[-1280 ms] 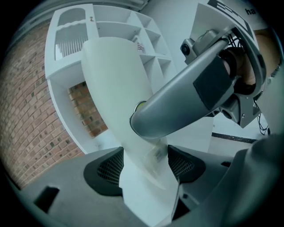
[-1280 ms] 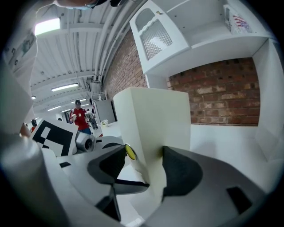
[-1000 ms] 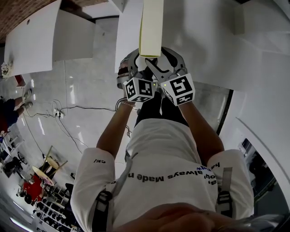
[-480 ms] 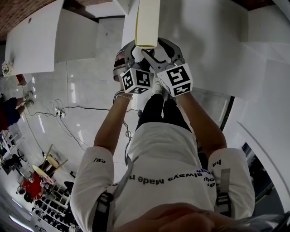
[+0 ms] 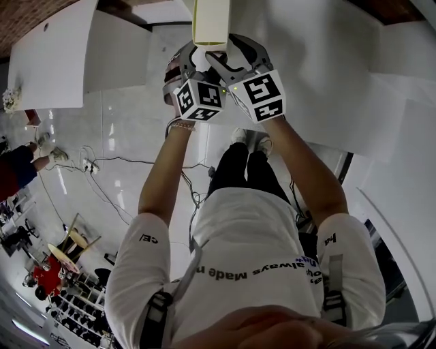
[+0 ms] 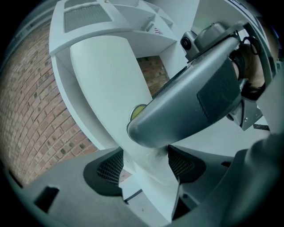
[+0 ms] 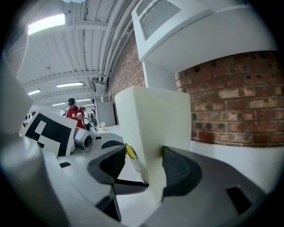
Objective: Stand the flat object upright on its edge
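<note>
Flat object (image 5: 210, 20), pale slab, near end clamped by left gripper (image 5: 194, 60), likewise by right gripper (image 5: 235, 56)

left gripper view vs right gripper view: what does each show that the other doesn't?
Left gripper view only: the right tool crossing in front, with its camera.
Right gripper view only: ceiling lights, a person in red, and the marker cube of the left tool.
Both: the pale flat object clamped in that view's own tool, a brick wall, and a white grilled unit overhead.
</note>
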Demonstrator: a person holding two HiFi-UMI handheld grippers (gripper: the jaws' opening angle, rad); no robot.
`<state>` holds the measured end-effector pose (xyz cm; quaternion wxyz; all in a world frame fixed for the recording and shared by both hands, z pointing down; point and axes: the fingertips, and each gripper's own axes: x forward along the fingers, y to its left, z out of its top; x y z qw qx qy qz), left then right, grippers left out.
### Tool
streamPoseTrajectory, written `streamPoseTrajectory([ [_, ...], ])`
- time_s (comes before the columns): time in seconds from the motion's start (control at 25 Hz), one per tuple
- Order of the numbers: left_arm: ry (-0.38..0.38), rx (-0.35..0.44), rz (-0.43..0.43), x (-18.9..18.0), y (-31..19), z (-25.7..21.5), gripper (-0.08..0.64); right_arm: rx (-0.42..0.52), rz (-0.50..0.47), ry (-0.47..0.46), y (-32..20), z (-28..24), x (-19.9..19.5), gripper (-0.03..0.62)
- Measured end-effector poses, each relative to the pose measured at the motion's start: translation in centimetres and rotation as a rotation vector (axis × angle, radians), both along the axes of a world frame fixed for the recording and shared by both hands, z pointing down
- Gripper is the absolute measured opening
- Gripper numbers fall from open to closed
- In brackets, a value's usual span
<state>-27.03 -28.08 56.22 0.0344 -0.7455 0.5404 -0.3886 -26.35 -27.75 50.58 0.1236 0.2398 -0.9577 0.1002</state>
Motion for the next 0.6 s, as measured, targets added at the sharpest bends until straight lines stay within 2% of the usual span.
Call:
streamPoseTrajectory([
  [0.28, -0.047, 0.008, -0.008, -3.0, -4.2, -0.9, 0.299, 0.018, 0.017, -0.008, -4.1, -0.9, -2.7, 0.262],
  [0.6, -0.002, 0.001, -0.035, -4.9, -6.5, -0.7, 0.302, 0.045, 0.018, 0.012, -6.5, -0.7, -4.7, 0.262],
])
